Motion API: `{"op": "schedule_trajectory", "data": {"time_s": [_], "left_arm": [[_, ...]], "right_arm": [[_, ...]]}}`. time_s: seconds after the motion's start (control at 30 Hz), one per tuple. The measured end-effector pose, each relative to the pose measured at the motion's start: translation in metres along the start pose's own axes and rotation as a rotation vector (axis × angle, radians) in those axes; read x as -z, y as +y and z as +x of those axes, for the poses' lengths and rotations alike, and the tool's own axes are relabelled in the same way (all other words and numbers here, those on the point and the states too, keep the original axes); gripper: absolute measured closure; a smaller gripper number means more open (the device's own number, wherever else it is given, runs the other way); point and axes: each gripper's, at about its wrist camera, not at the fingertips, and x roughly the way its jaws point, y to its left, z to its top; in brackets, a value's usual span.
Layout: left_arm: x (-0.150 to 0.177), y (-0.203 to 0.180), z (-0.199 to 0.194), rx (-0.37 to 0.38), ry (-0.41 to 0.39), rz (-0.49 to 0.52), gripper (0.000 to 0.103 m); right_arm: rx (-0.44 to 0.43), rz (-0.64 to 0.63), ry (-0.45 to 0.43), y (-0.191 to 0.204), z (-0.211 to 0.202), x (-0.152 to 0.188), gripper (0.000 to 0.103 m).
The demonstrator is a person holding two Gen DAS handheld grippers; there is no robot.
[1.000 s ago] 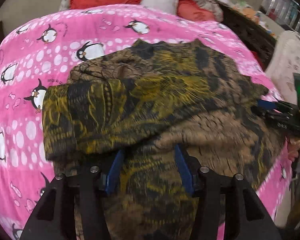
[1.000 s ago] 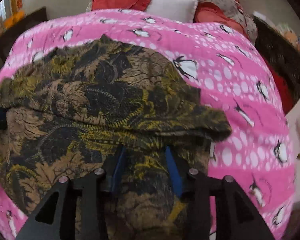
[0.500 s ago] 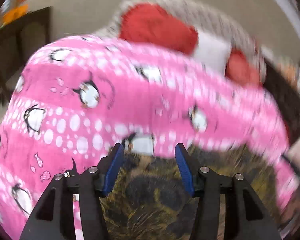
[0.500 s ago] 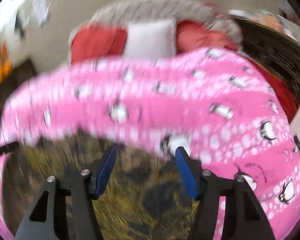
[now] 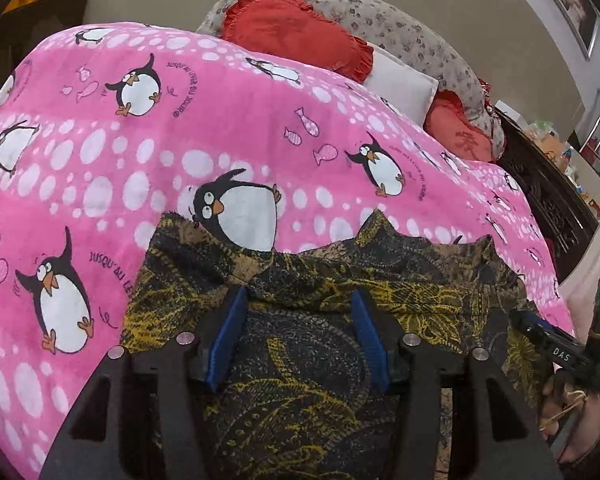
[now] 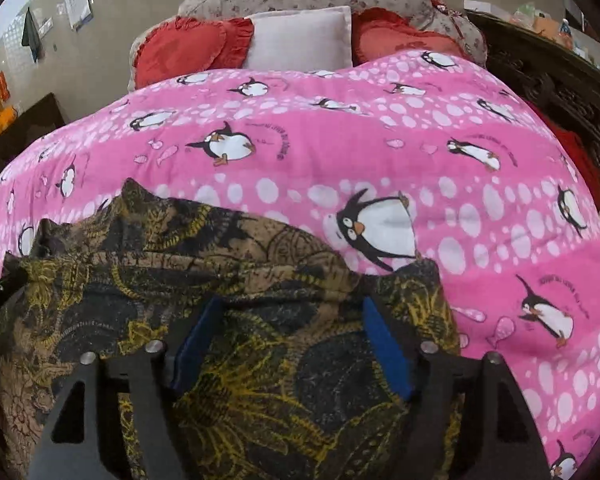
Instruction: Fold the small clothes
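We see a dark brown and yellow cloth lying on a bed with a pink penguin blanket. Our left gripper sits over the cloth with its blue fingers partly apart, and nothing is pinched. Our right gripper is opening wide over the same cloth, which lies loose between its fingers. Red pillows sit at the far end.

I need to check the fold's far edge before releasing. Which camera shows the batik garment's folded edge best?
The right wrist view: the batik garment shows its far edge running almost unbroken across the penguin blanket. The left wrist view shows the same edge, partly behind that gripper's own fingers.
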Motion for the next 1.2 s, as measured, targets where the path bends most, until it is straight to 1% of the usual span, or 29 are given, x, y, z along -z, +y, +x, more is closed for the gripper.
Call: {"op": "schedule_trajectory", "data": {"time_s": [0.03, 0.13, 0.2, 0.3, 0.6, 0.73, 0.8, 0.83, 0.87, 0.9, 0.93, 0.97, 1.0, 1.03, 1.07, 1.1, 1.13, 1.17, 1.2], "left_arm": [[0.000, 0.002, -0.002, 0.008, -0.001, -0.008, 0.068], [-0.004, 0.008, -0.003, 0.033, -0.004, -0.031, 0.068], [-0.007, 0.010, -0.002, 0.044, -0.004, -0.042, 0.068], [-0.008, 0.011, -0.001, 0.044, -0.003, -0.041, 0.068], [-0.008, 0.011, -0.001, 0.051, -0.008, -0.049, 0.068], [-0.010, 0.008, 0.002, 0.041, -0.003, -0.044, 0.068], [-0.012, 0.008, 0.003, 0.055, -0.004, -0.054, 0.068], [-0.012, 0.010, 0.003, 0.066, -0.005, -0.063, 0.068], [-0.012, 0.010, 0.003, 0.075, -0.007, -0.070, 0.068], [-0.011, 0.013, 0.002, 0.082, -0.007, -0.074, 0.068], [-0.011, 0.013, 0.002, 0.086, -0.007, -0.078, 0.068], [-0.011, 0.013, 0.002, 0.085, -0.007, -0.077, 0.068], [-0.011, 0.012, 0.003, 0.082, -0.007, -0.074, 0.068], [-0.011, 0.011, 0.003, 0.079, -0.006, -0.071, 0.068], [-0.011, 0.011, 0.003, 0.081, -0.006, -0.073, 0.068], [-0.011, 0.012, 0.002, 0.085, -0.006, -0.076, 0.068], [-0.011, 0.012, 0.002, 0.091, -0.007, -0.080, 0.068], [-0.011, 0.013, 0.002, 0.097, -0.008, -0.083, 0.068], [-0.011, 0.014, 0.002, 0.104, -0.008, -0.087, 0.068]], "right_arm": [[-0.007, 0.001, 0.007, -0.001, 0.002, -0.001, 0.022], [-0.053, 0.016, 0.030, -0.006, 0.006, -0.004, 0.015], [-0.075, 0.008, 0.044, -0.006, 0.009, -0.007, 0.007], [-0.071, -0.004, 0.046, -0.001, 0.008, -0.004, 0.004], [-0.078, 0.009, 0.047, 0.000, 0.011, -0.006, 0.003], [-0.072, 0.009, 0.055, 0.000, 0.014, -0.008, 0.002], [-0.079, 0.020, 0.050, -0.002, 0.012, -0.008, 0.002], [-0.060, 0.021, 0.046, -0.001, 0.008, -0.008, 0.003], [-0.024, 0.012, 0.047, 0.002, 0.001, -0.008, 0.008], [0.041, 0.013, 0.039, 0.007, -0.011, -0.008, 0.016], [0.066, 0.020, 0.018, 0.012, -0.025, -0.005, 0.017], [0.054, 0.023, -0.015, 0.017, -0.040, -0.001, 0.017], [0.021, 0.022, -0.047, 0.025, -0.056, 0.006, 0.016], [-0.028, 0.007, -0.051, 0.037, -0.069, 0.016, 0.016], [-0.075, -0.019, -0.031, 0.047, -0.073, 0.024, 0.015], [-0.116, -0.058, 0.007, 0.059, -0.073, 0.035, 0.015], [-0.118, -0.114, 0.059, 0.071, -0.067, 0.048, 0.015], [-0.088, -0.154, 0.092, 0.077, -0.059, 0.059, 0.015], [-0.054, -0.185, 0.119, 0.079, -0.048, 0.070, 0.011]]}}
